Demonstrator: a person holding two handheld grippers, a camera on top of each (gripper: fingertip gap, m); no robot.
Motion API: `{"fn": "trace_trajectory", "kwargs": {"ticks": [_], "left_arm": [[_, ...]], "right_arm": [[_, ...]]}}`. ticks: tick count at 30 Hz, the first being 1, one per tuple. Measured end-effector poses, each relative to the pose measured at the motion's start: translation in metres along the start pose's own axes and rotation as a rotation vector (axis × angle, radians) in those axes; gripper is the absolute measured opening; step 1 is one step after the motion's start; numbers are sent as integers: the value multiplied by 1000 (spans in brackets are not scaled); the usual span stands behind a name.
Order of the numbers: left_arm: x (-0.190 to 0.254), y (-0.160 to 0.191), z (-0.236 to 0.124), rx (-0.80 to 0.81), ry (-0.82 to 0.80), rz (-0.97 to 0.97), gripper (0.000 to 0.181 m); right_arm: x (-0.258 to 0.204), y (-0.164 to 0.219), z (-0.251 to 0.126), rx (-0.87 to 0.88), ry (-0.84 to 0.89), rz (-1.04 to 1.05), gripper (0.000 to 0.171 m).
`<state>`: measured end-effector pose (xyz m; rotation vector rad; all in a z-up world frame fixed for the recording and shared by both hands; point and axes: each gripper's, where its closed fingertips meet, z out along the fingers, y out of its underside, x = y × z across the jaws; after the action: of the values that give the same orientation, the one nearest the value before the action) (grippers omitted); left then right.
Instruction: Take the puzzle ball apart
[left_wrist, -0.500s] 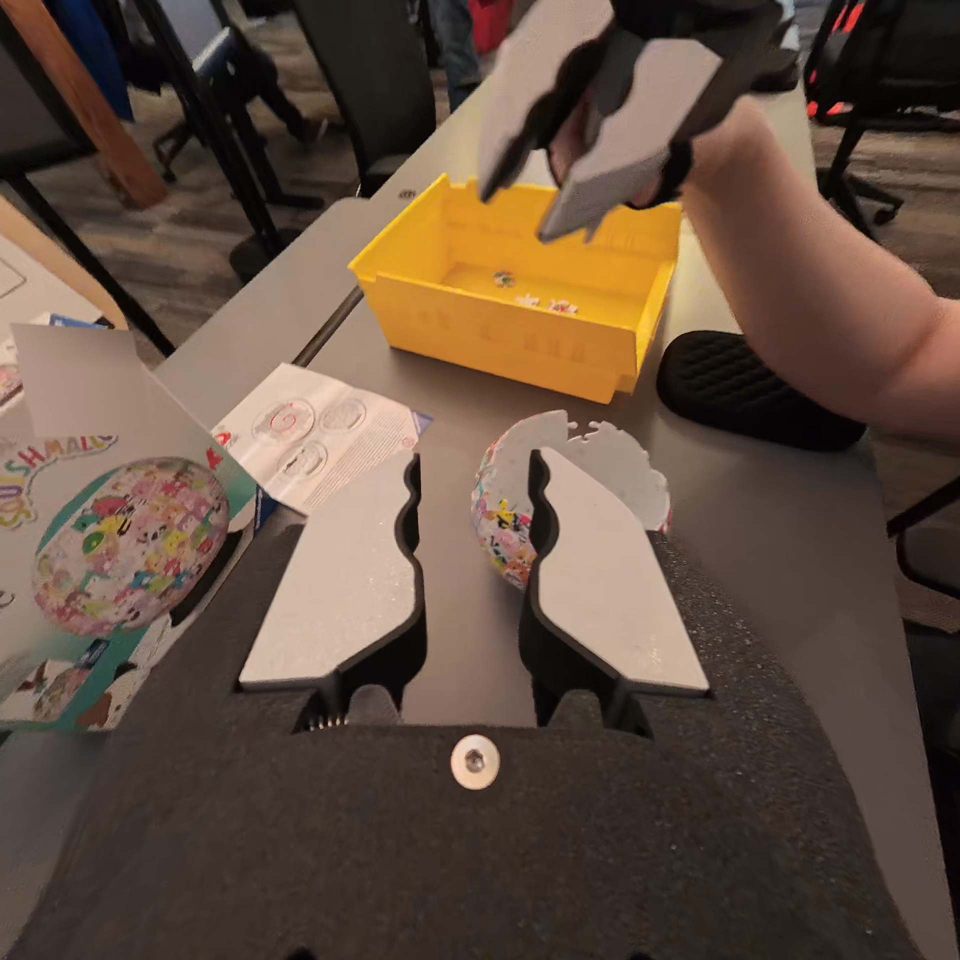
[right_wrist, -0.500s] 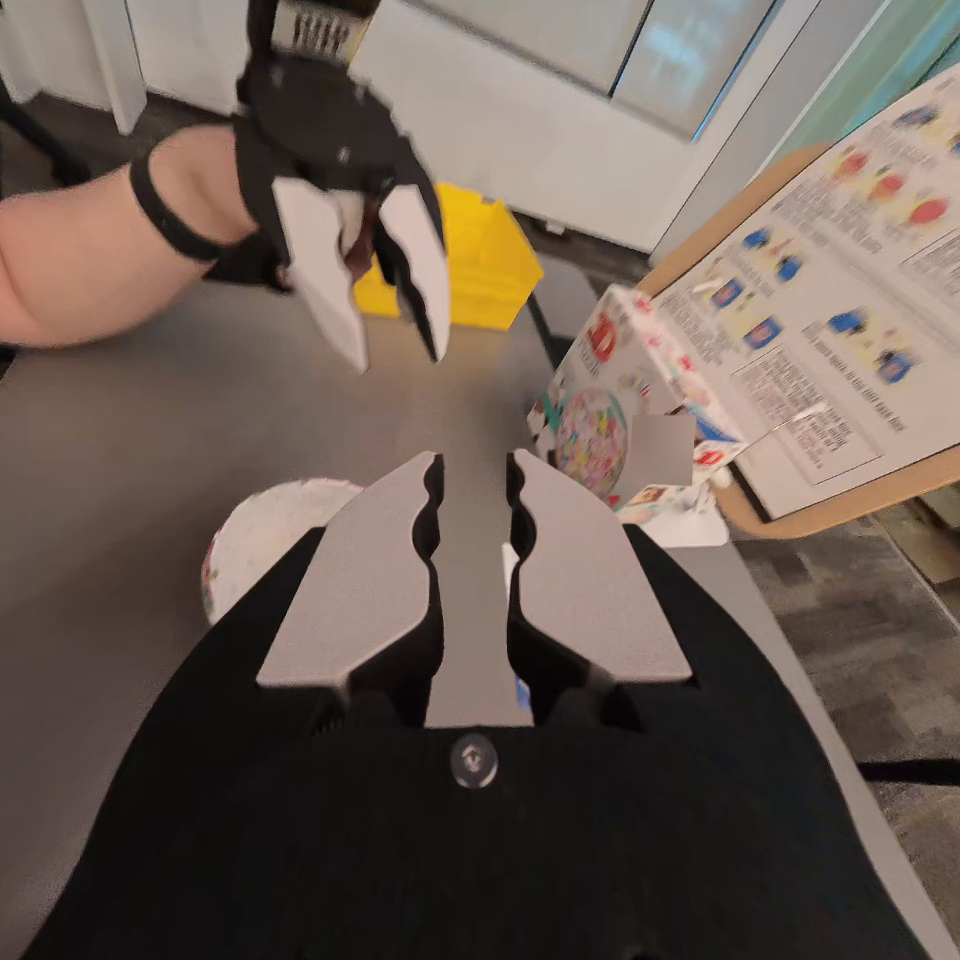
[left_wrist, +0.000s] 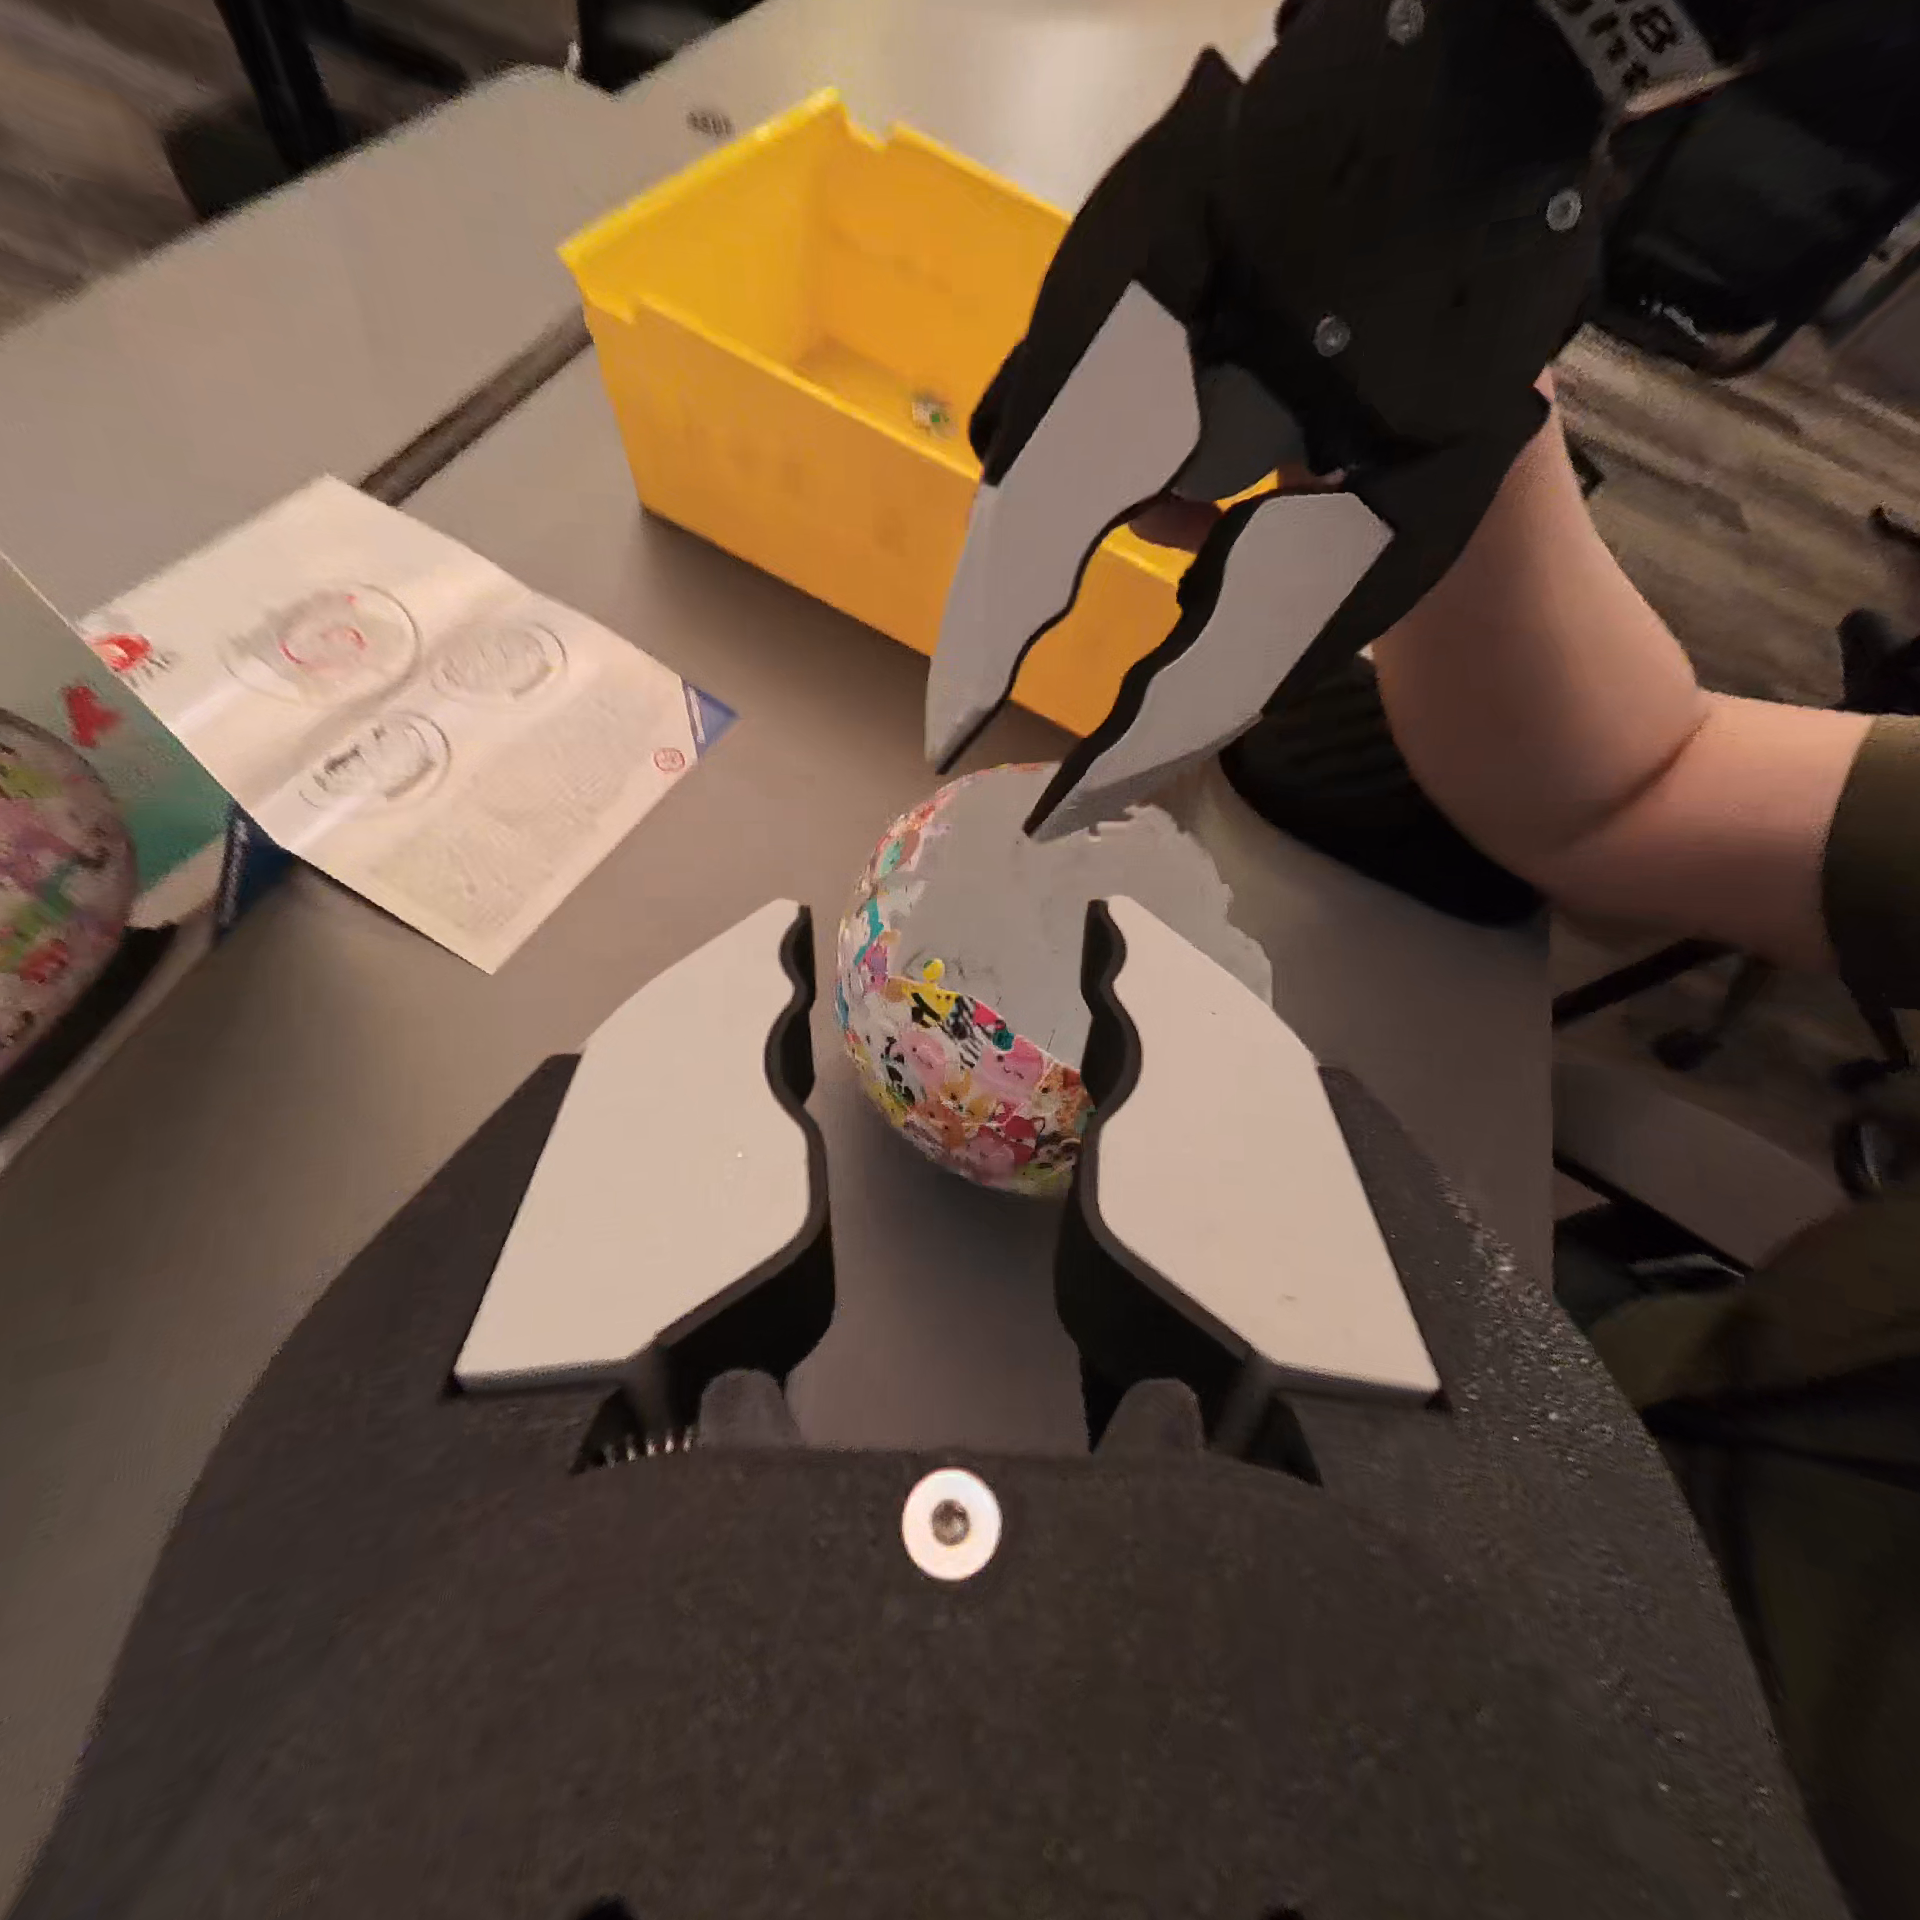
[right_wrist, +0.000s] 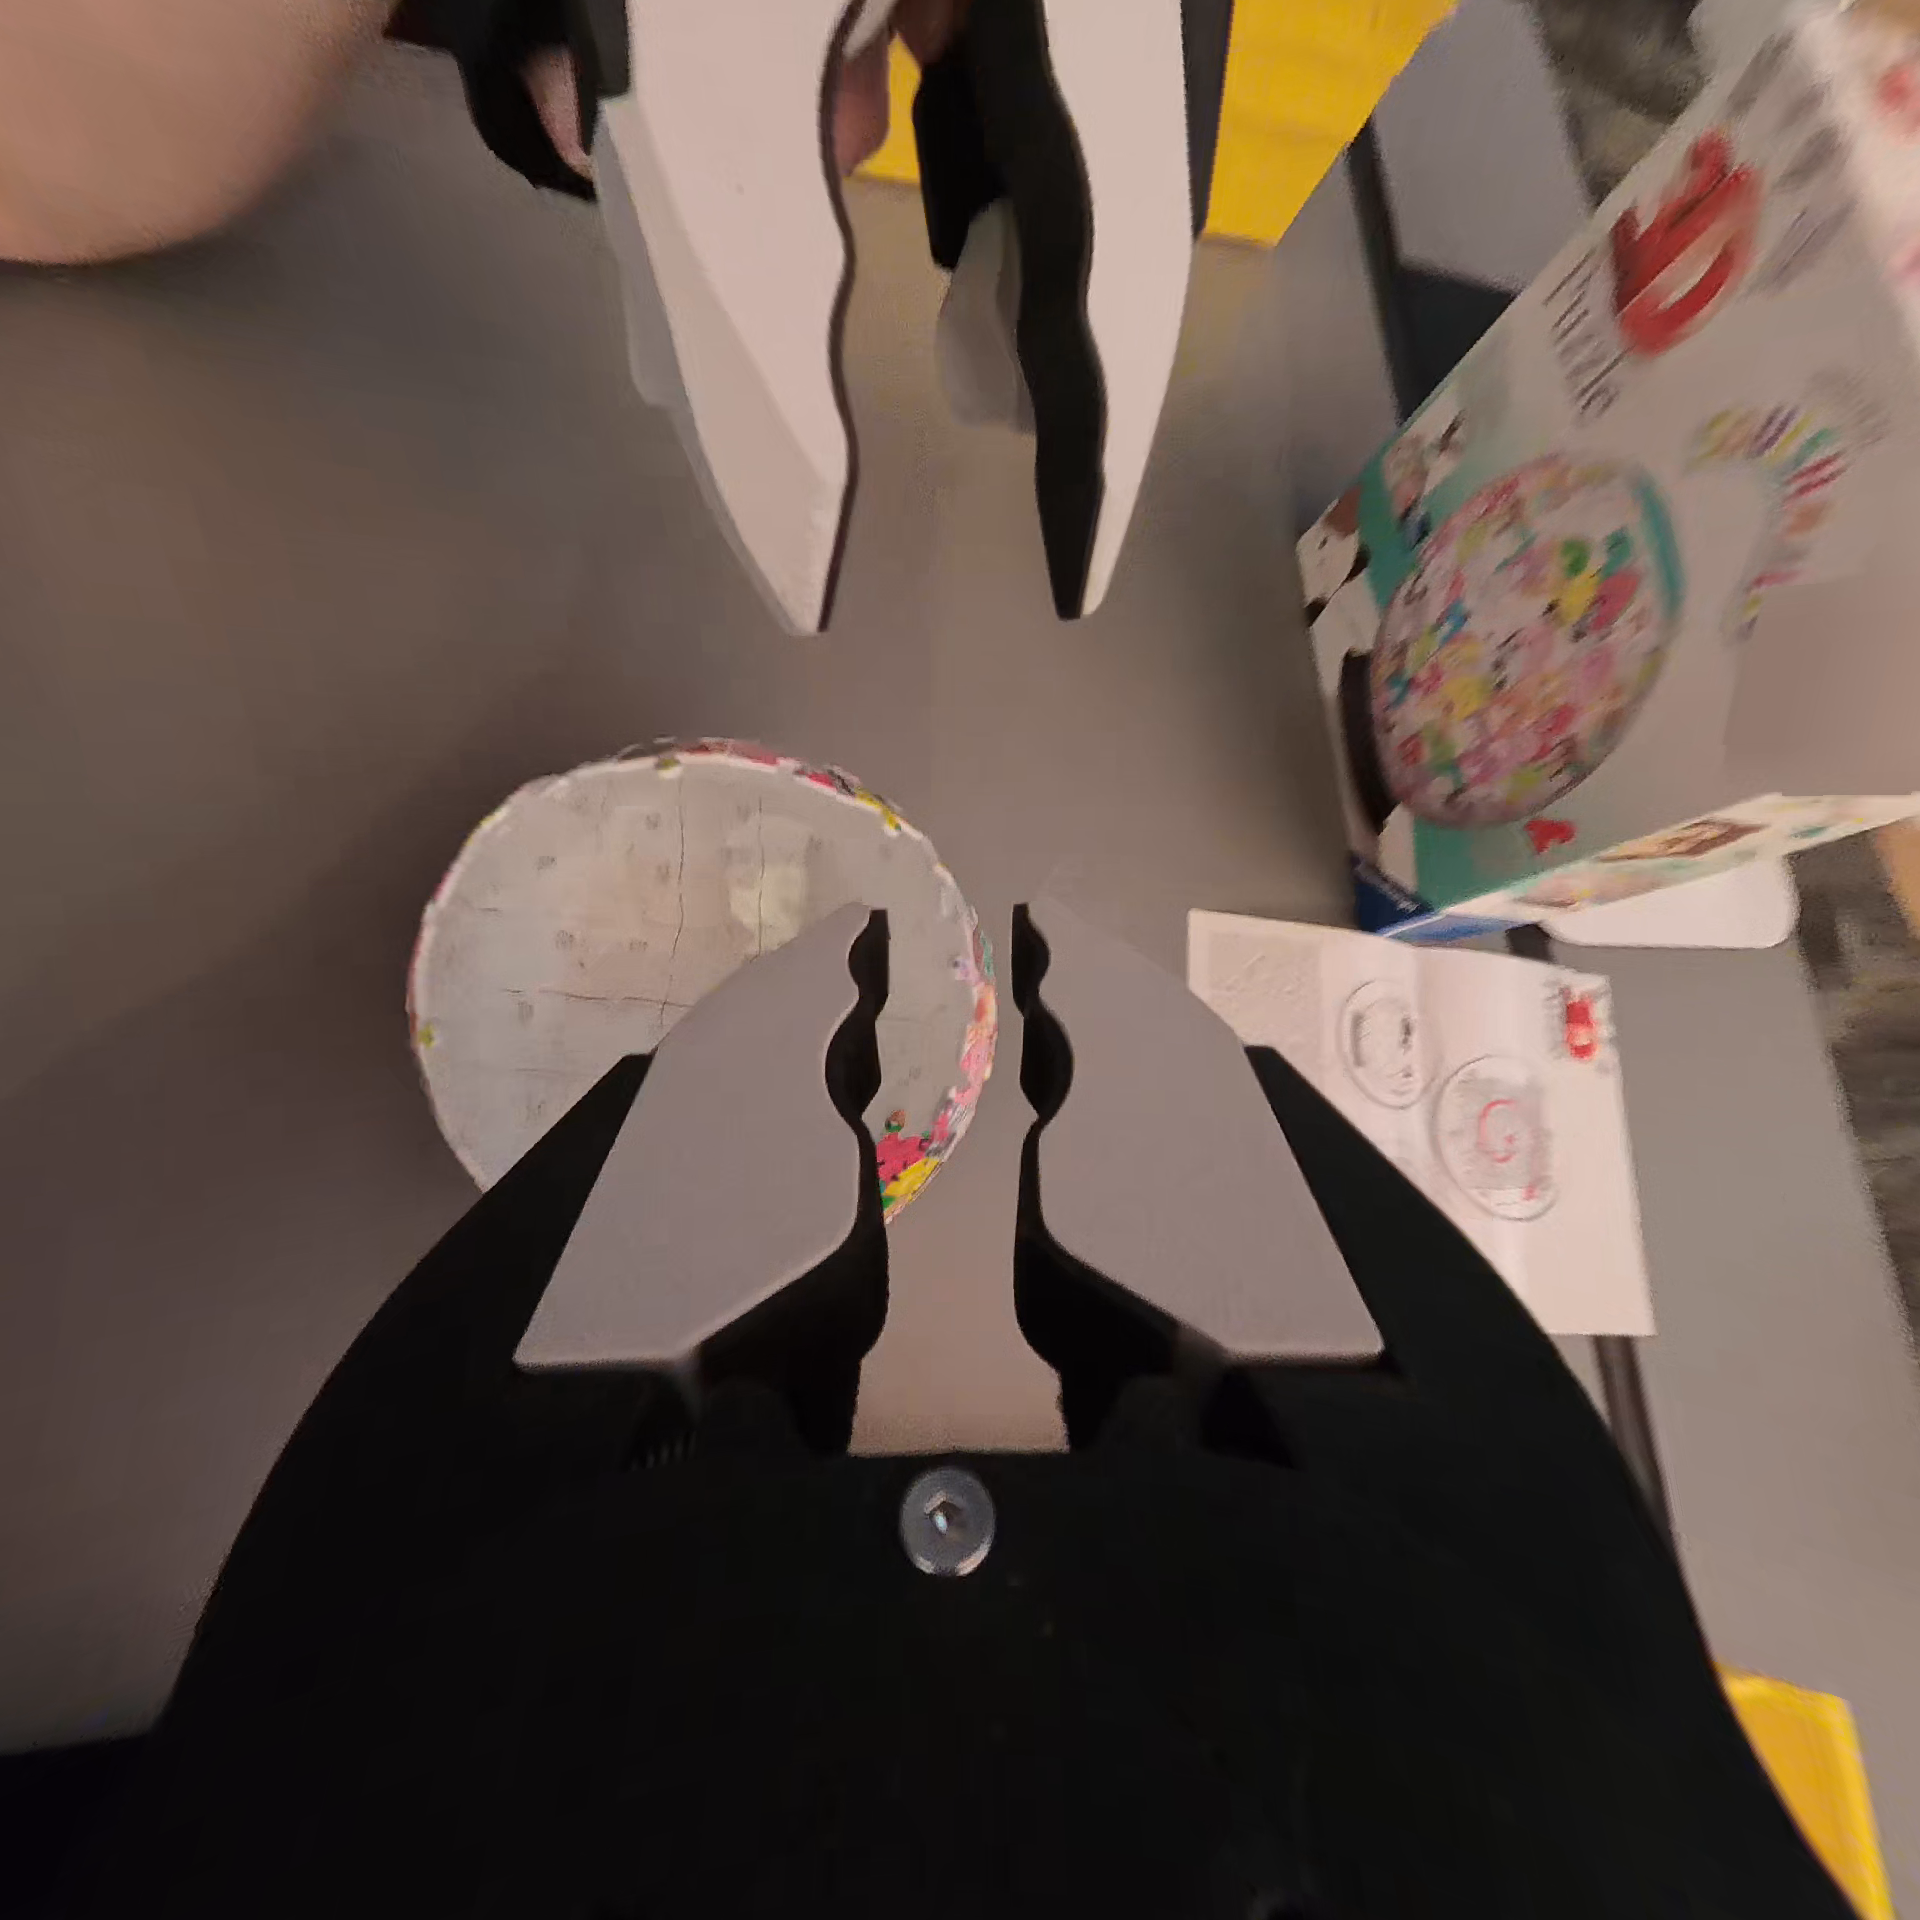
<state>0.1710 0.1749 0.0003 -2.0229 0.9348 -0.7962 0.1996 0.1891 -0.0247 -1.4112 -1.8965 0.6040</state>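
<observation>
On the grey table (left_wrist: 312, 343) we have a yellow bin (left_wrist: 790, 436) at the far side, a puzzle box (right_wrist: 1579, 623) and a folded instruction sheet (left_wrist: 416, 717) off to our left, and in the middle the puzzle ball (left_wrist: 966, 1039), reduced to an open half-shell with a jagged rim, resting on its curved side. Our left gripper (left_wrist: 948, 925) is released and empty, its jaws apart on either side of the shell without touching it. Our right gripper (left_wrist: 987, 790) hangs above the rim, also released and holding nothing. We judge the main risk is the shell rolling or skidding away if we pinch the rim before the left jaws steady it. A hard squeeze could also crush the thin wall, scattering several pieces at once onto the table. One loose piece (left_wrist: 930, 410) already lies in the bin.
</observation>
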Motion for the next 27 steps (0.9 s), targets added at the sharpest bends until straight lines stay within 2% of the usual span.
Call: {"fn": "trace_trajectory", "kwargs": {"ticks": [4, 8, 11, 18, 23, 27], "left_arm": [[0, 8, 16, -29, 41, -26, 50], [-13, 22, 35, -93, -8, -28, 51], [-14, 27, 46, -110, 12, -49, 49], [-15, 35, 56, -136, 45, -89, 39], [-15, 39, 57, -159, 44, -69, 27], [-13, 39, 59, -158, 60, -72, 25]], "right_arm": [[6, 13, 11, -34, -15, 66, 23], [5, 20, 17, -96, -23, 81, 21], [6, 25, 22, -145, -8, 90, 9], [17, 25, 21, -126, 11, 194, 5], [27, 29, 21, -86, -10, 380, 3], [31, 33, 21, -58, -51, 517, 3]]}}
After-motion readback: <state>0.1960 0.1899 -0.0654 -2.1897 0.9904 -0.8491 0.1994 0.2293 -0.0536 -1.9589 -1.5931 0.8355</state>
